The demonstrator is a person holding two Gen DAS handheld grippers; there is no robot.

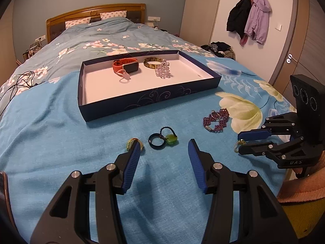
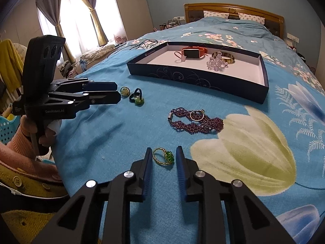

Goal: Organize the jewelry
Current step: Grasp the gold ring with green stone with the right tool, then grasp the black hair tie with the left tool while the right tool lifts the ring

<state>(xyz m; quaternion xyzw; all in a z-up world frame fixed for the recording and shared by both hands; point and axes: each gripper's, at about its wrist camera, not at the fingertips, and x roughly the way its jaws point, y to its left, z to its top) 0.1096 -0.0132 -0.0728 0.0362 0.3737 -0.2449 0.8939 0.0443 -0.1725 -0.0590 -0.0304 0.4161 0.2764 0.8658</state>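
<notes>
- Right wrist view: your right gripper (image 2: 164,152) jaws stand narrow around the green beaded ring (image 2: 164,158), pads not touching; bare bedspread (image 2: 113,134) at 10 o'clock.
- Your left gripper (image 1: 162,148) gapes half-wide, empty; its finger (image 1: 133,158) hides part of a yellow ring (image 1: 140,144).

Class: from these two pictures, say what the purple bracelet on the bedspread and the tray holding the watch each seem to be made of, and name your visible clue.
Purple bracelet: probably glass or stone beads, glossy and dark, with a metal-looking clasp.
Tray: likely printed cardboard; thin straight walls, matte white inside, dark blue outside with a pale swirl pattern.
</notes>
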